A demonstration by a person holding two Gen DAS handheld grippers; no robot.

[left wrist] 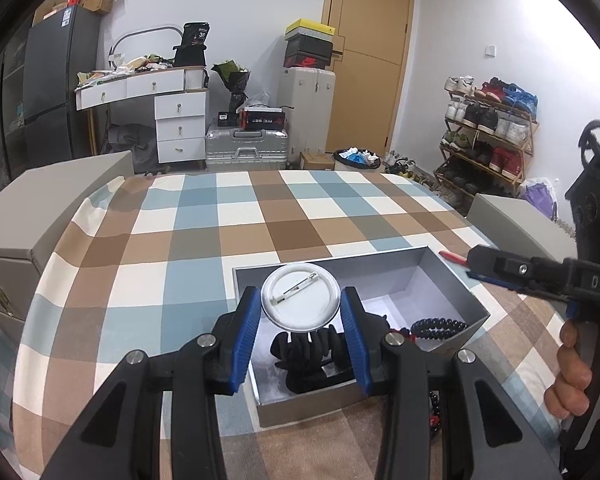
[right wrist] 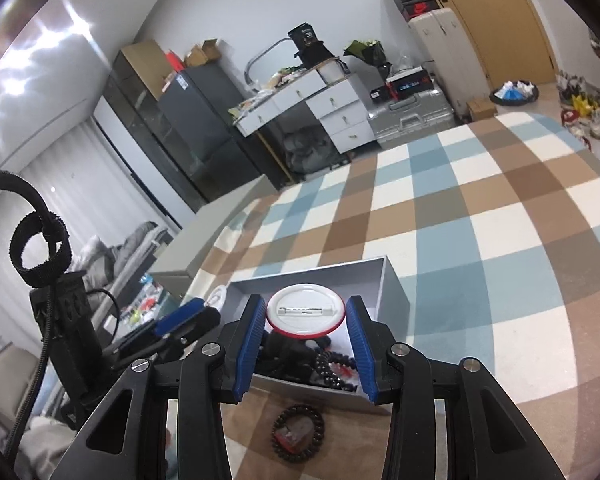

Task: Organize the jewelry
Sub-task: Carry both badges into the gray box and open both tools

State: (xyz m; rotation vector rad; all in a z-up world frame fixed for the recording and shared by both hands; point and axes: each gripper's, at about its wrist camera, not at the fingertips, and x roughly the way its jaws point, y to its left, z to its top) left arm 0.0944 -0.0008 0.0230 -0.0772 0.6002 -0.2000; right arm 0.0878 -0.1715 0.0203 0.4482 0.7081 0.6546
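Observation:
My left gripper (left wrist: 300, 300) is shut on a white round pin badge (left wrist: 300, 296), its back and clasp facing the camera, held above the open grey box (left wrist: 380, 256). My right gripper (right wrist: 306, 308) is shut on a second badge with a red rim (right wrist: 306, 310), back side up, over the same box (right wrist: 340, 272). Inside lie black hair ties (left wrist: 308, 356), a dark coiled hair tie (left wrist: 440, 328) and dark bead strings (right wrist: 332, 368). A dark bead bracelet (right wrist: 298, 432) rests on the checked cloth just in front of the box.
The checked tablecloth (left wrist: 260, 220) covers the table; grey chair backs (left wrist: 52, 200) stand at both sides. A person's hand (left wrist: 576, 376) grips the right tool's handle at the right edge. Beyond the table are drawers, suitcases, a shoe rack and a door.

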